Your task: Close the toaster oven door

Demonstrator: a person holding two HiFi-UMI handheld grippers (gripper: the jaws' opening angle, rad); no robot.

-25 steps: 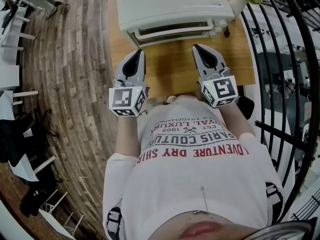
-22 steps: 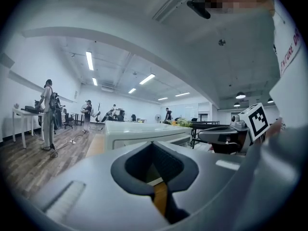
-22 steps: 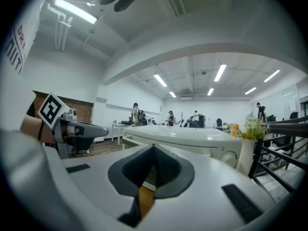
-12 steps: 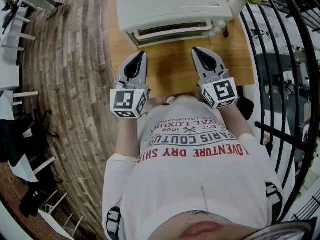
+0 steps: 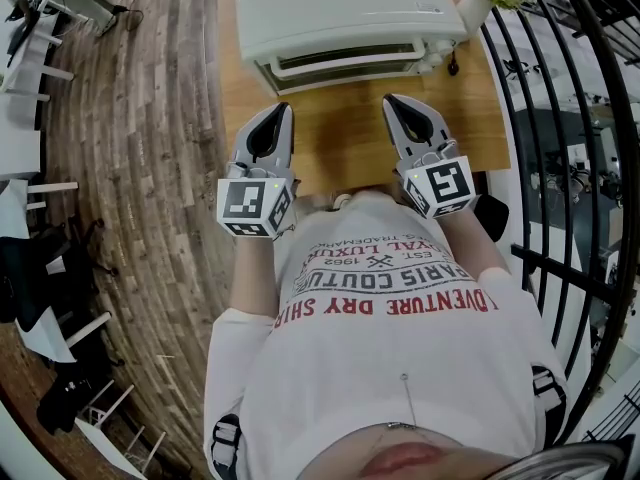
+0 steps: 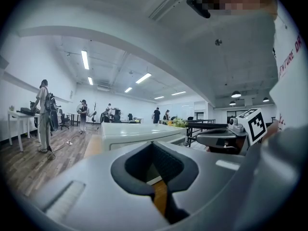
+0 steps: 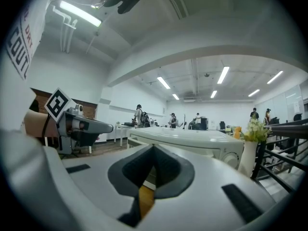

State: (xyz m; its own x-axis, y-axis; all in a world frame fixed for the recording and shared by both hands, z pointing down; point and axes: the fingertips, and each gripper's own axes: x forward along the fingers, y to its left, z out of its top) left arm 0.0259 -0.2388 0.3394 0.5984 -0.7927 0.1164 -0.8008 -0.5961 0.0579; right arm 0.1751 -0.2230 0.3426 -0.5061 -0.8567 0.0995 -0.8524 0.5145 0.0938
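Little had moved — left gripper (image 5: pixel 283 110) crept slightly toward the oven (image 5: pixel 340 8) on the table (image 5: pixel 340 143). Both it and right gripper (image 5: pixel 391 99) were shut, empty. Door (image 5: pixel 345 65) looked closed — light, stiff, hinged; its handle bar suits pushing.

The toaster oven (image 5: pixel 340 13) sits on the counter (image 5: pixel 345 138). A vase (image 5: pixel 476 6) stands just right of the toaster oven. Before it hang the left gripper (image 5: pixel 285 109) and the right gripper (image 5: pixel 391 99), side by side.
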